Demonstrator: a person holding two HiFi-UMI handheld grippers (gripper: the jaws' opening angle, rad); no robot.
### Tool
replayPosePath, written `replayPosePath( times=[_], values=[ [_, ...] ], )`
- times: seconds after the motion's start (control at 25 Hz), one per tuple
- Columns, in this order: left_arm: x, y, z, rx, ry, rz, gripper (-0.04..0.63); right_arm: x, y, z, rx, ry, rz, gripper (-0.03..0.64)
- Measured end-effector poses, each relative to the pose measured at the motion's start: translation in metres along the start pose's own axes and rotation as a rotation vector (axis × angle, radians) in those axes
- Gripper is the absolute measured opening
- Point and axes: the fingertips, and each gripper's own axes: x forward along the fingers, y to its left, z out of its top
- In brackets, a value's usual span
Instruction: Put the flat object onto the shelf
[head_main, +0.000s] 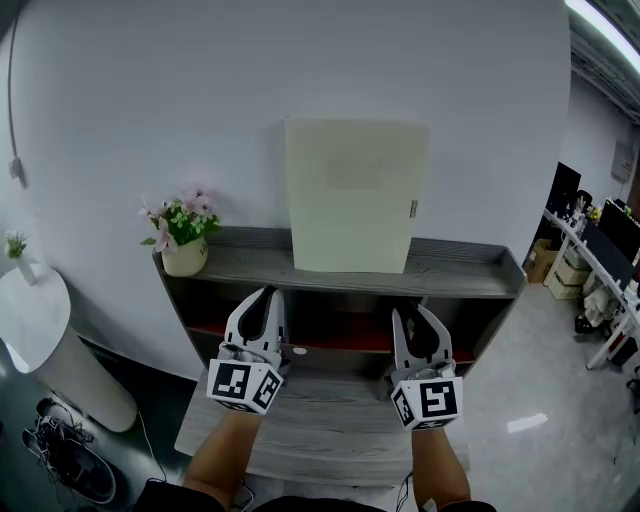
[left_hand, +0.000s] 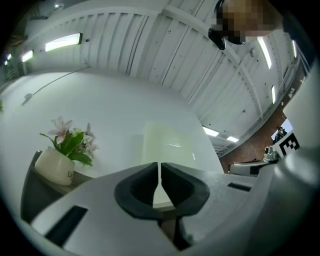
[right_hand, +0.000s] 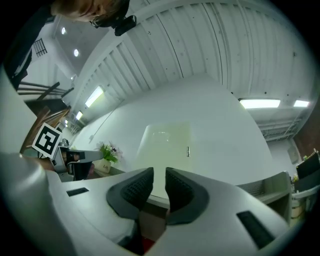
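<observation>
**A:** What are the room and the surfaces, largest first?

**B:** One plain white wall (head_main: 300, 60) fills the background. Below it lies a glossy grey floor (head_main: 540, 380), with desks (head_main: 600, 250) far off at the right edge. Against the wall stands one dark shelf (head_main: 460, 275) with a grey wood-grain top board. In front of the shelf and lower is one grey wood-grain table (head_main: 330, 430). One white round stand (head_main: 40, 340) is to the left, apart from the shelf.

**A:** And the things, counted?

**B:** There is one flat object (head_main: 350, 195), a pale cream panel. It stands upright on the shelf's top board, near the middle, with its back to the wall. One cream flower pot (head_main: 184, 257) with pink blossoms sits at the left end of the same board, well apart from the panel. One small plant (head_main: 15, 245) sits on the stand.

**A:** The tools?

**B:** Two, both in front of the shelf and below its top board.
- The left hand-held gripper (head_main: 264, 296) has its pads drawn together to a hairline slit, with nothing between them.
- The right hand-held gripper (head_main: 411, 315) shows a narrow gap between its pads, and that gap is empty.

Neither touches the panel.
</observation>
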Motion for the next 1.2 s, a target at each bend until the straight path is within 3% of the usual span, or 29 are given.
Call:
replayPosePath(
  times=[0.16, 0.4, 0.96, 1.2],
  values=[
    [-0.009, -0.004, -0.011, 0.028, 0.039, -0.002, 0.008, -0.009, 0.003, -0.003, -0.007, -0.005, -0.001, 0.026],
    [-0.016, -0.015, -0.021, 0.063, 0.073, -0.024, 0.007, -0.013, 0.005, -0.006, -0.053, 0.012, -0.008, 0.025],
    [-0.012, -0.018, -0.016, 0.095, 0.047, -0.009, 0.008, -0.009, 0.012, 0.003, -0.139, 0.003, -0.02, 0.023],
    [-0.011, -0.017, -0.018, 0.092, 0.05, -0.003, 0.008, -0.008, 0.01, 0.002, -0.128, 0.002, -0.024, 0.023]
  ],
)
